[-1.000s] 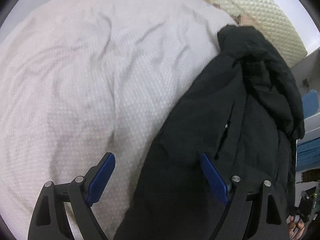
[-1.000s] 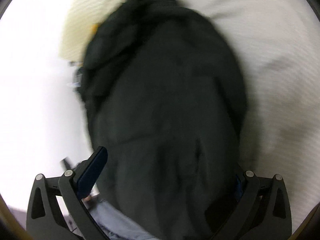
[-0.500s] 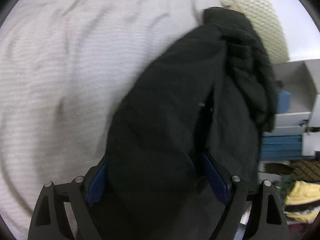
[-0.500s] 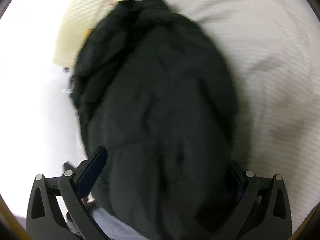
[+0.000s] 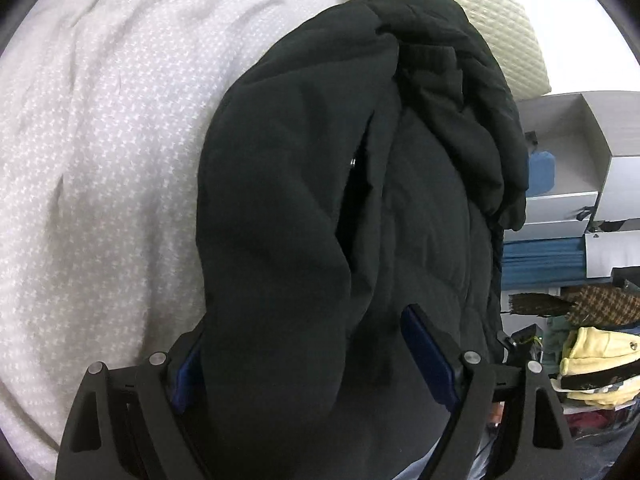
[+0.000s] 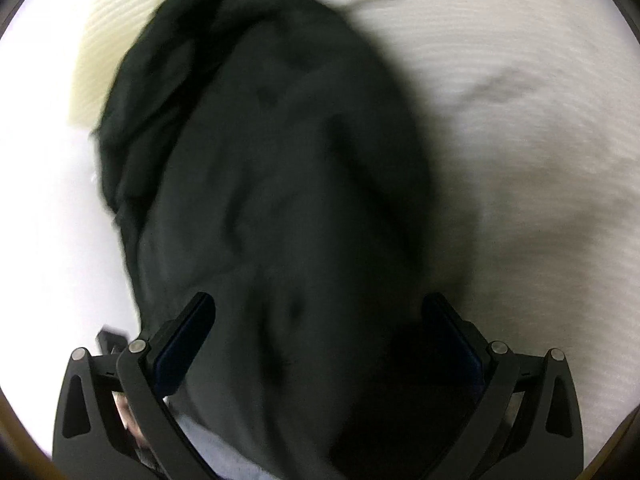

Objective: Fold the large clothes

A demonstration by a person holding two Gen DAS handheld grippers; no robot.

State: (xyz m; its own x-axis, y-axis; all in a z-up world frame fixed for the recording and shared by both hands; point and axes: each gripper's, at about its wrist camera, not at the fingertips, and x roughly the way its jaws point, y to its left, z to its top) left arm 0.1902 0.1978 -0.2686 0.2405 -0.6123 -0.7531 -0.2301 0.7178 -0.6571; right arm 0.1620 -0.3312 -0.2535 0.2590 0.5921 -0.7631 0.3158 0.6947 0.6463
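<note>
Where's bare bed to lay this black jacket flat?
Free: the white bedspread left of the black jacket, up to the cream quilted pillow. Crowded: the bed's right edge, where shelves and a pile of clothes stand.

Black padded jacket (image 5: 304,184) lay lengthwise on the white bedding, bunched and rumpled at the far end, front opening parted along the middle, near end running out of sight below.
</note>
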